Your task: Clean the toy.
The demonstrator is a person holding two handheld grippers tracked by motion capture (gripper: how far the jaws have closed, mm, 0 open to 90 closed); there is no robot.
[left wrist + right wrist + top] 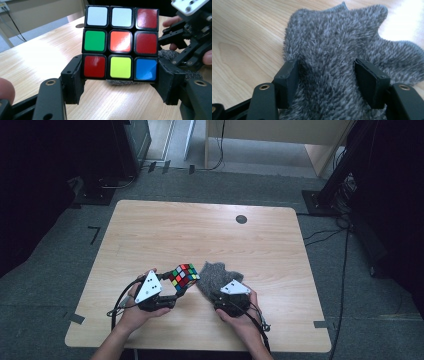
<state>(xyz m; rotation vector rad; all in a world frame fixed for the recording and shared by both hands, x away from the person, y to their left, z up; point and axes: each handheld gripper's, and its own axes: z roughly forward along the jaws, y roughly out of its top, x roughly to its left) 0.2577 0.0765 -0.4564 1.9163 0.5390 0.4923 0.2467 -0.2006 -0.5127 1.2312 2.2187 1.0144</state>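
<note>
Your left hand-held gripper (120, 82) is pinching the puzzle cube (121, 42) by its bottom row, holding it up off the table (200, 230) just left of the grey fuzzy cloth (337, 50). Your right hand-held gripper (327, 75) sits on that cloth, jaws spread with the pile between them, not squeezing it.

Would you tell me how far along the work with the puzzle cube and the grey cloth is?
Done: left gripper holds the puzzle cube clamped, off the table. In hand: right gripper straddles the grey cloth, jaws open. Left: gripping the cloth, probably to wipe the cube.
</note>
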